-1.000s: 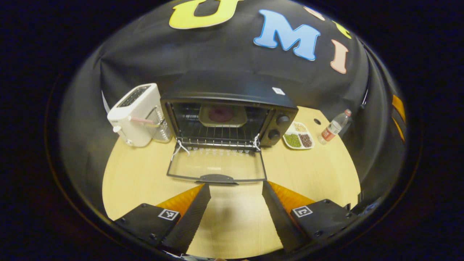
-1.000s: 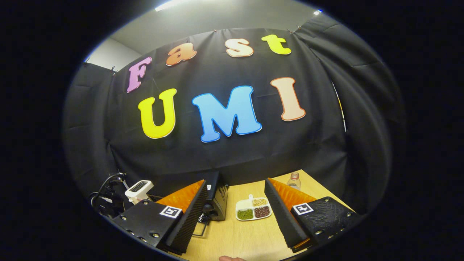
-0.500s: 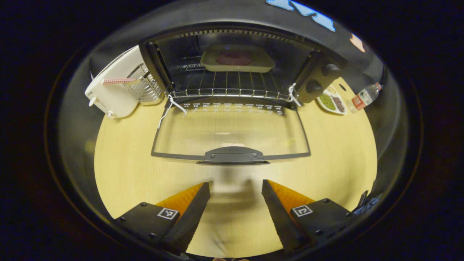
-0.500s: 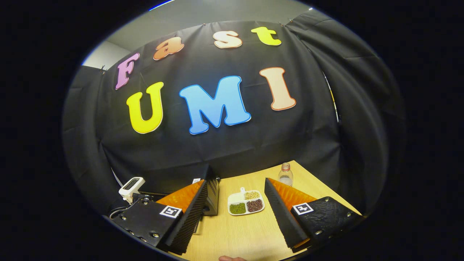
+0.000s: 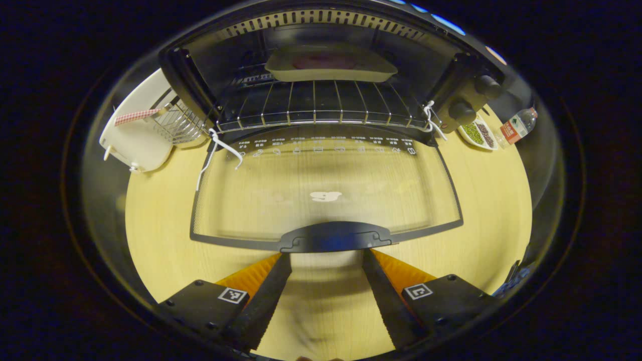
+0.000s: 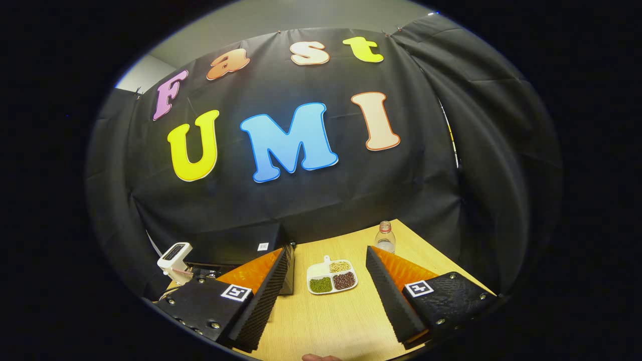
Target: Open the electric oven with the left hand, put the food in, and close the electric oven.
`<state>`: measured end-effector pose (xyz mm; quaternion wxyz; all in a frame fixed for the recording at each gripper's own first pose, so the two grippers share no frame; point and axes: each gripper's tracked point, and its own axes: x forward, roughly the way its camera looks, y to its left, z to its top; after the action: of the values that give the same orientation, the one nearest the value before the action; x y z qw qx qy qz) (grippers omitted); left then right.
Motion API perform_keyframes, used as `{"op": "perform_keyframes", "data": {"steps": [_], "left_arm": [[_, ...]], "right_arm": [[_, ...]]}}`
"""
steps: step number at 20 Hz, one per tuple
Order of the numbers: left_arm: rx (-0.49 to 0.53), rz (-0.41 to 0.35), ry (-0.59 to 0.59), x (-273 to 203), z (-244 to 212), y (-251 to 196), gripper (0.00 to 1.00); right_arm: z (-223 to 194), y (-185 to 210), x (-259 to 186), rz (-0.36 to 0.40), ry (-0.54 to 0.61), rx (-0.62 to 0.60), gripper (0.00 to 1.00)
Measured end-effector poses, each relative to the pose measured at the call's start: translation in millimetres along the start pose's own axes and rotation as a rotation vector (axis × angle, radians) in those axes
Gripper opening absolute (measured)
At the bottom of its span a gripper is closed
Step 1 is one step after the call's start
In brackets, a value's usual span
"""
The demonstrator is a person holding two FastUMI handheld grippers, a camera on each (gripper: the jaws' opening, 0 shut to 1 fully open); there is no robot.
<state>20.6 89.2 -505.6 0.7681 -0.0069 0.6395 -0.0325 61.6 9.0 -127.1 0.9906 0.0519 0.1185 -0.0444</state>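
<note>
So the electric oven (image 5: 321,70) sits toward the back edge of the worktop (image 5: 155,215), glass door (image 5: 326,190) folded flat down, food tray (image 5: 328,67) on the rack inside. Left hand-held gripper (image 5: 326,258) is spread open, fingertips right at the door handle (image 5: 335,236). Right hand-held gripper (image 6: 328,255) hangs open, holding nothing, facing the divided dish (image 6: 332,277).

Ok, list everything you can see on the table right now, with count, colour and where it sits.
oven: one, black, back centre, door folded down flat
tray of food: one, pale, on the oven rack
toaster: one, white, left of oven
divided dish: one, white, holding green, brown and tan grains, right of oven
bottle: one, clear, beyond the dish
table: one, light wood
left gripper: open, at the door handle
right gripper: open, above the table
</note>
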Motion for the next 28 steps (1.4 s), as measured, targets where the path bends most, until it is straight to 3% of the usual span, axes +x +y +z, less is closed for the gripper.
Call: {"op": "perform_keyframes", "data": {"steps": [6,20,28], "left_arm": [[0.011,-0.005,0.011,-1,2,0,0.97],[0.042,0.008,-0.132,-45,14,1,1.0],[0.084,0.032,-0.177,-51,30,5,0.98]], "right_arm": [[-7,5,-7,0.001,0.004,0.002,0.96],[-3,39,-15,0.082,-0.015,-0.032,0.96],[-3,33,-15,0.065,-0.008,-0.027,0.96]]}}
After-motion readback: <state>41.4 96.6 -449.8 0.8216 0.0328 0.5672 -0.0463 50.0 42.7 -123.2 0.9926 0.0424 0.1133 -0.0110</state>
